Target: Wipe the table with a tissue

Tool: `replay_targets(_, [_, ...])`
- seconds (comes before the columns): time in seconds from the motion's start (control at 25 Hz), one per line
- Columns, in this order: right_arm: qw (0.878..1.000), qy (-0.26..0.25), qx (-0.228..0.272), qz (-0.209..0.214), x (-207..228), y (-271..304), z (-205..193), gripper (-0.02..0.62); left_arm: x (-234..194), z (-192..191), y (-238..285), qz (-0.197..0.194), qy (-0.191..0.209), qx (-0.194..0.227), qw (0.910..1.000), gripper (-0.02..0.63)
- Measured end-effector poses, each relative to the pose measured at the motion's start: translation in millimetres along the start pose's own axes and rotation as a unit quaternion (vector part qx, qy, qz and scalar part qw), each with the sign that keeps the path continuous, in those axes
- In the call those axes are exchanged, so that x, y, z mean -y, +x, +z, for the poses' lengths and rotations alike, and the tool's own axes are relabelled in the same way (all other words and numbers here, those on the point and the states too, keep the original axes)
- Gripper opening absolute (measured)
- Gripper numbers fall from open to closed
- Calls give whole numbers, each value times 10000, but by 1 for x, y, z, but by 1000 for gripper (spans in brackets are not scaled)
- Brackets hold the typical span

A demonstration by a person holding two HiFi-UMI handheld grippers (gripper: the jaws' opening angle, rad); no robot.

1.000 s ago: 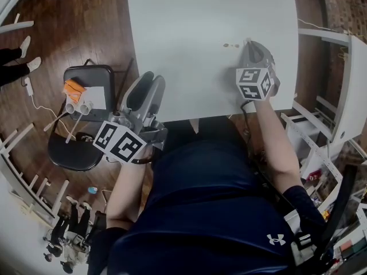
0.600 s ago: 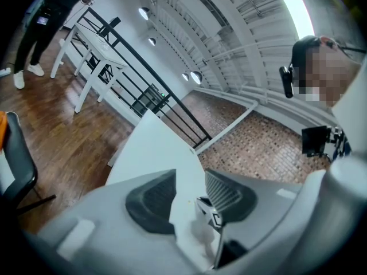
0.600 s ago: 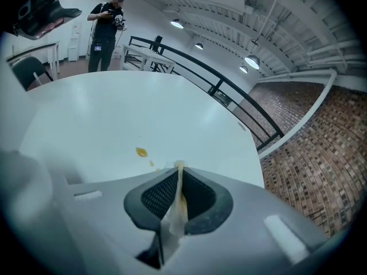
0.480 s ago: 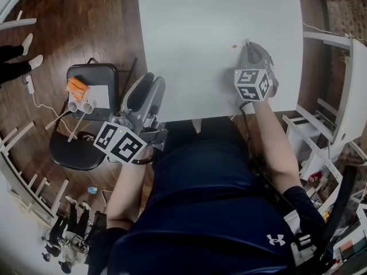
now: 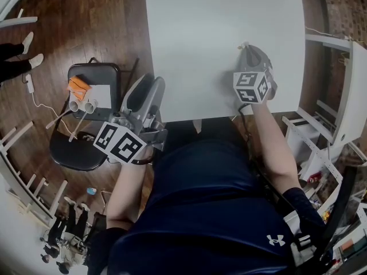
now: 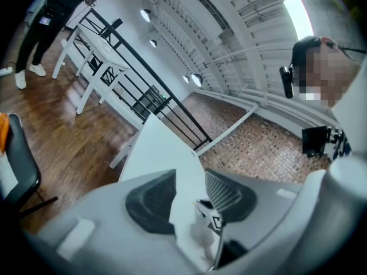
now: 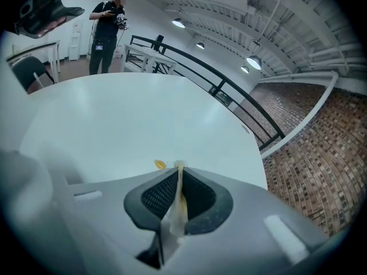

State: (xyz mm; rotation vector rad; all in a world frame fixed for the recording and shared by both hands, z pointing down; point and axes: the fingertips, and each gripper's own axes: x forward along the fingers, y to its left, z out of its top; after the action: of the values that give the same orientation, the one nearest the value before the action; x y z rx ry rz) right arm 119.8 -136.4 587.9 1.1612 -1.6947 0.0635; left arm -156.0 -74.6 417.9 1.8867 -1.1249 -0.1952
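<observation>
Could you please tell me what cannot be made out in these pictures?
- Tissue: hidden in the head view under the right gripper.
- Whether it touches the table: covered by the jaws in the right gripper view.
- Yellow spot: too small to identify.
- Items on the chair: too small in the head view.
</observation>
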Motion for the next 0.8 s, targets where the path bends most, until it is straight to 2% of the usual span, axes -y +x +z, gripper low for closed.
replay_targets(0.48, [10000, 52, 35, 38, -6, 3, 8, 29, 0, 2, -3, 11, -10, 54, 10000, 160])
replay_targets(0.8, [9998, -43, 111, 164, -23, 6, 31, 29, -11, 15, -16, 56, -32, 135, 9999, 160])
